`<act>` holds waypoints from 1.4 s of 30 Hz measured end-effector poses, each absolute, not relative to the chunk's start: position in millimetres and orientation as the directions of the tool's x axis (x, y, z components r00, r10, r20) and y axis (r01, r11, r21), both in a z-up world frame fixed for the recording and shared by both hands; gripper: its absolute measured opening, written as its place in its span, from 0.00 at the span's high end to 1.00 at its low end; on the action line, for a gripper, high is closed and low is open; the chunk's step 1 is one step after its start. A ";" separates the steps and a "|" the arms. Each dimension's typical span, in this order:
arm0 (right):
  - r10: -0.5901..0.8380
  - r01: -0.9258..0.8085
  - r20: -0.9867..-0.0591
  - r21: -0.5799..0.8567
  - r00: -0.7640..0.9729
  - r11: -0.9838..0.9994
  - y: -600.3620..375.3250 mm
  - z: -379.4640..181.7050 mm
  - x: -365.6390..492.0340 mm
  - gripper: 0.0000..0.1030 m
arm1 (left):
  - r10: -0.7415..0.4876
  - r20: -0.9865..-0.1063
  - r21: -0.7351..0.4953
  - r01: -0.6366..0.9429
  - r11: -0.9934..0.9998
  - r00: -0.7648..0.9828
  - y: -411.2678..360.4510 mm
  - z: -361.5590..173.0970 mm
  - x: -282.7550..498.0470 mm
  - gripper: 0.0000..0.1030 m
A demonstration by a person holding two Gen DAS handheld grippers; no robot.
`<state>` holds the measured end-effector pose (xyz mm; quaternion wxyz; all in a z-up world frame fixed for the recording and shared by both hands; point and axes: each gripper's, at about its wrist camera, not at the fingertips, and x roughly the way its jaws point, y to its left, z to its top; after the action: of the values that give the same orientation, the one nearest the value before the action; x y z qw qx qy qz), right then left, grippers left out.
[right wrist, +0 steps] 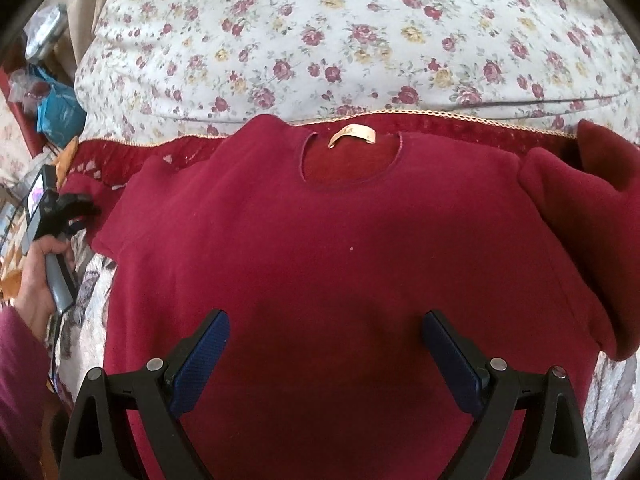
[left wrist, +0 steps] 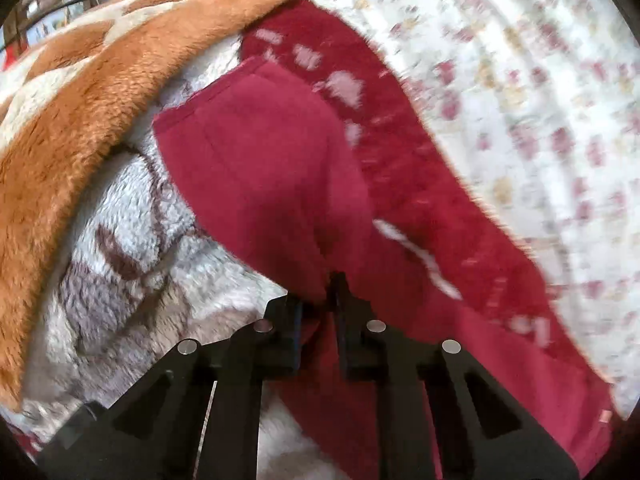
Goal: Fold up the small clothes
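- Left wrist view: the left claw (left wrist: 334, 280) is closed on red cloth. A fold of the red sweater's sleeve (left wrist: 260, 168) is pinched between its two fingers, right at the tips.
- The sleeve hangs out from the claw and lies partly on a fuzzy grey and white blanket (left wrist: 132, 240). An orange and cream blanket (left wrist: 100, 92) lies beside that. This picture is a bit blurry.
- Right wrist view: the right claw (right wrist: 326, 344) is wide open and holds nothing. It hovers over the lower middle of the red sweater (right wrist: 320, 240), with the cloth showing between its fingers. I cannot tell if the fingers touch the cloth.
- The sweater lies flat on the bed, front up, with its neck hole and a pale label (right wrist: 354, 135) at the far end. Past it is a flowery sheet (right wrist: 340, 40).
- One sleeve sits bunched up at the right side (right wrist: 580, 200). The other sleeve is at the left, where a hand (right wrist: 38, 280) holds the left claw's handle.
- I think the step now is folding the left sleeve in. The grab looks done.
- Next, I think the left claw needs to lift the sleeve and carry it over the chest, then let go. The right claw may need to press the body down so it does not slide.
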<state>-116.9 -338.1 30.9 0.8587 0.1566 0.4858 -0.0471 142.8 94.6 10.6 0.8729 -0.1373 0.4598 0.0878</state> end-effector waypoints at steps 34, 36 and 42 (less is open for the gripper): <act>0.067 0.308 -0.774 0.329 0.630 0.893 -424.9 65.4 -131.1 0.07 | -0.268 -0.813 0.025 0.490 0.871 0.517 -107.1 68.9 -51.8 0.47; 0.051 0.277 -0.794 0.271 0.606 0.922 -417.9 56.8 -104.4 0.08 | -0.204 -0.820 0.073 0.451 0.889 0.535 -94.8 60.8 -46.2 0.47; 0.121 0.204 -0.830 0.271 0.545 0.941 -405.0 16.3 -47.5 0.58 | -0.117 -0.839 0.067 0.314 0.947 0.532 -66.0 38.0 -20.9 0.47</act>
<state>-47.5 -405.0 16.3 0.8623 0.1704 0.4763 -0.0239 -20.9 -66.0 38.0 0.8688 0.1055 0.4677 -0.1242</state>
